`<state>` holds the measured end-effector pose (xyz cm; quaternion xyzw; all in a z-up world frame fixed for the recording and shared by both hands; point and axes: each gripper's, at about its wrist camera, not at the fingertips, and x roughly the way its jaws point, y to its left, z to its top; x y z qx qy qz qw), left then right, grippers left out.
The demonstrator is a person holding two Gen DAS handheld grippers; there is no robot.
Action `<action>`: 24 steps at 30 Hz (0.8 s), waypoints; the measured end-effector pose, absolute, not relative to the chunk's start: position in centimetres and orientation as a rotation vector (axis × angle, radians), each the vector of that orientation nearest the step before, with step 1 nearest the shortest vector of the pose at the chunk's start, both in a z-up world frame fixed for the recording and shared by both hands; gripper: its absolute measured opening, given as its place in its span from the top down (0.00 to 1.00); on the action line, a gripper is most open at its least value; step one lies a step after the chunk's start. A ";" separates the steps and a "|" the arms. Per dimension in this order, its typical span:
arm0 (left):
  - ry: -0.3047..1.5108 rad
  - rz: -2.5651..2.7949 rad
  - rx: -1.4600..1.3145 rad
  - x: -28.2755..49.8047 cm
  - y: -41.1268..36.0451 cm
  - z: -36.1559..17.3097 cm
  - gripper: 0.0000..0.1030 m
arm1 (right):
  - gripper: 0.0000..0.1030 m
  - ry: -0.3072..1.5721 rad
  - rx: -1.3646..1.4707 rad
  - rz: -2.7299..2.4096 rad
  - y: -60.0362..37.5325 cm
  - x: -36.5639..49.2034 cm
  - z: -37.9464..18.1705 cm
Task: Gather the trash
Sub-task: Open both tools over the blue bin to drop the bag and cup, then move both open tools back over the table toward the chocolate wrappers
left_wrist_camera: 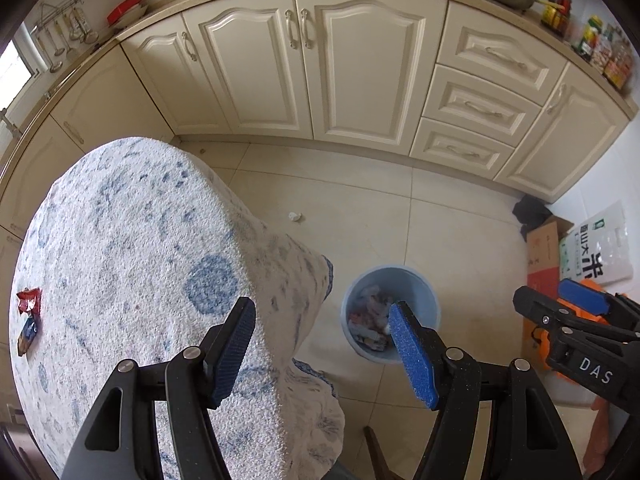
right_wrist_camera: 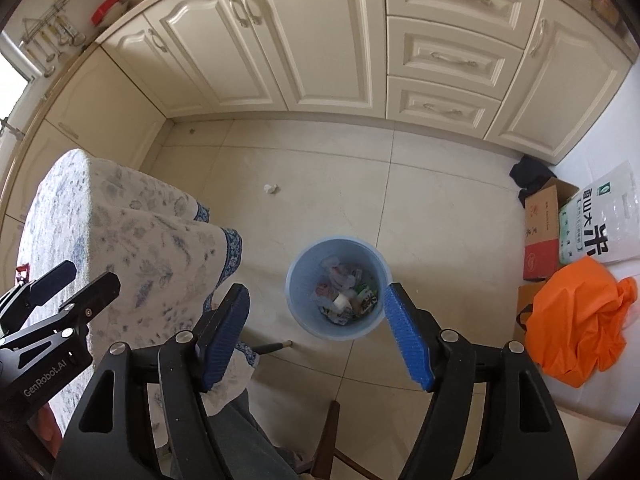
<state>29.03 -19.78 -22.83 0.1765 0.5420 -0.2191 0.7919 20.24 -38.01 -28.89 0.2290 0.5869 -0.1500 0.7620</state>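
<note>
Left wrist view shows our tongs, left gripper (left_wrist_camera: 322, 354) and right gripper (left_wrist_camera: 556, 300), wide and empty, while the light, crinkly red wrapper (left_wrist_camera: 29, 300) at middle left needs an edge pinch.

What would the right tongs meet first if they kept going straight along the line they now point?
Probably the blue bin on the floor. The right tongs stand open and empty, aimed steeply down at about its near rim; depth is unclear, so they might just miss it.

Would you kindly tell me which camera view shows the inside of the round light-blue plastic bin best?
The right wrist view: the round light-blue plastic bin sits between the jaws with its whole rim and the wrappers inside visible. In the left wrist view, the bin is partly covered by one blue-padded finger.
</note>
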 end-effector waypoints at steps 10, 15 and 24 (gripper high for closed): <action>1.153 -0.467 0.336 28.5 -17.8 -21.6 0.37 | 0.31 1.280 0.486 -0.309 -36.9 19.5 -28.0; 1.136 -0.456 0.311 27.7 -15.8 -20.3 0.37 | 0.31 1.263 0.467 -0.290 -35.4 19.3 -26.8; 1.097 -0.405 0.246 26.1 -9.6 -17.5 0.37 | 0.31 1.235 0.407 -0.229 -31.0 19.9 -24.4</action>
